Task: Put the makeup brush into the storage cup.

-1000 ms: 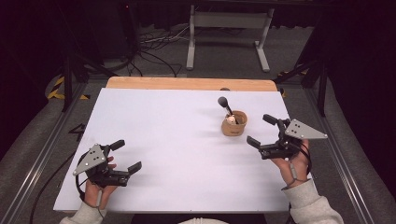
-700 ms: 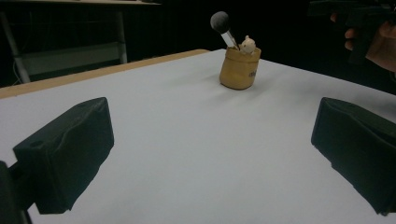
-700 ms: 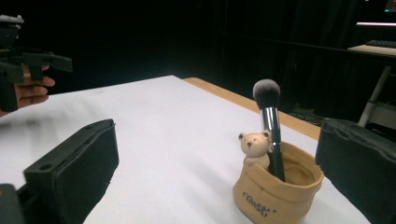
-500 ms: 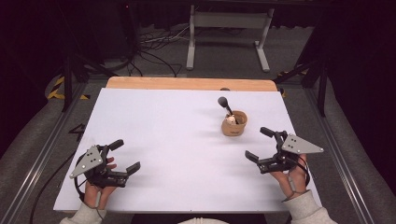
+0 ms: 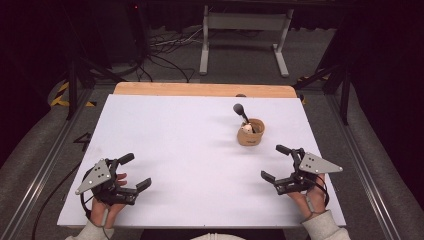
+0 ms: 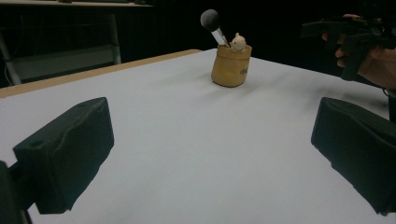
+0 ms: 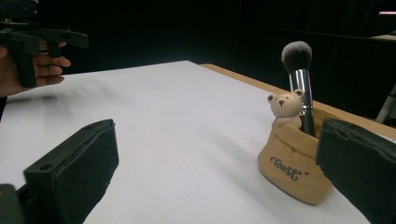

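Dark room; grey floor (image 5: 30, 145); cables (image 5: 165, 55); metal stand (image 5: 245, 30) behind white table (image 5: 185, 150).

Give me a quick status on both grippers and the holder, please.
Left hand-held gripper open, empty. Right hand-held gripper open, empty. Brush upright in tan holder. Nothing between.

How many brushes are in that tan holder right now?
1. A single brush stands tilted in the holder, head up, beside the little bear figure at its rim. The holder's inside is not visible, so something shorter may be hidden.
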